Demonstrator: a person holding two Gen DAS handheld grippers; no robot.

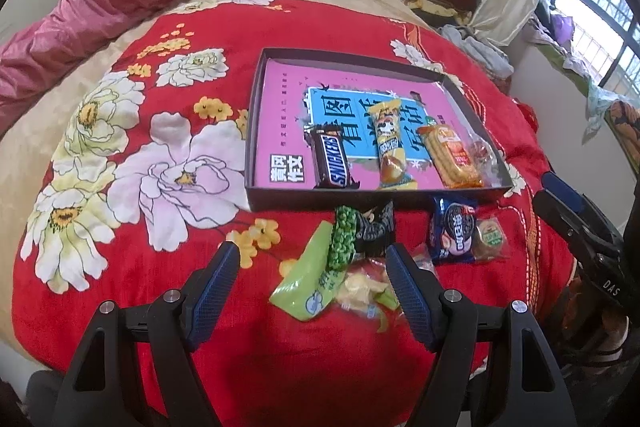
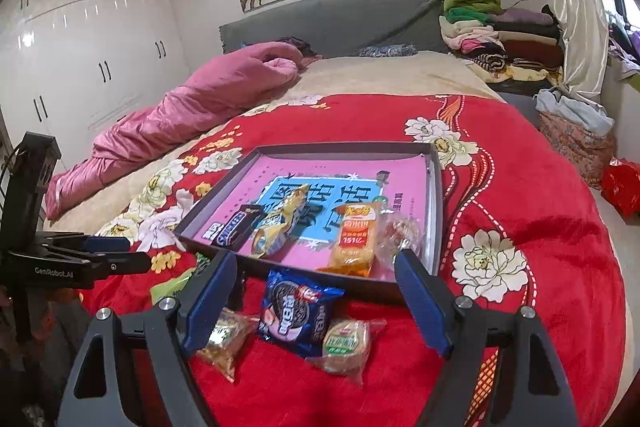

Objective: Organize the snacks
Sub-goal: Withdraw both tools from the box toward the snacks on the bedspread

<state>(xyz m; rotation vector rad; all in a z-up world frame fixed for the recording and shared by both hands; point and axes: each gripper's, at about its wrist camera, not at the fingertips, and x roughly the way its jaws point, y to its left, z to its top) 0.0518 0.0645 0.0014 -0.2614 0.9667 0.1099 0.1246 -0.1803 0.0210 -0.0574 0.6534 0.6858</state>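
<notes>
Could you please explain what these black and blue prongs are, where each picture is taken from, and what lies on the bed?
No robot here: a person holds a two-finger tool in each hand, each with a camera looking along its fingers. One picture is from the left tool, the other from the right tool. Both are open and hold nothing. On the red blanket sits a tray with a Snickers, a yellow pack and an orange pack. Still outside: an Oreo pack, a green pack and other small snacks.
</notes>
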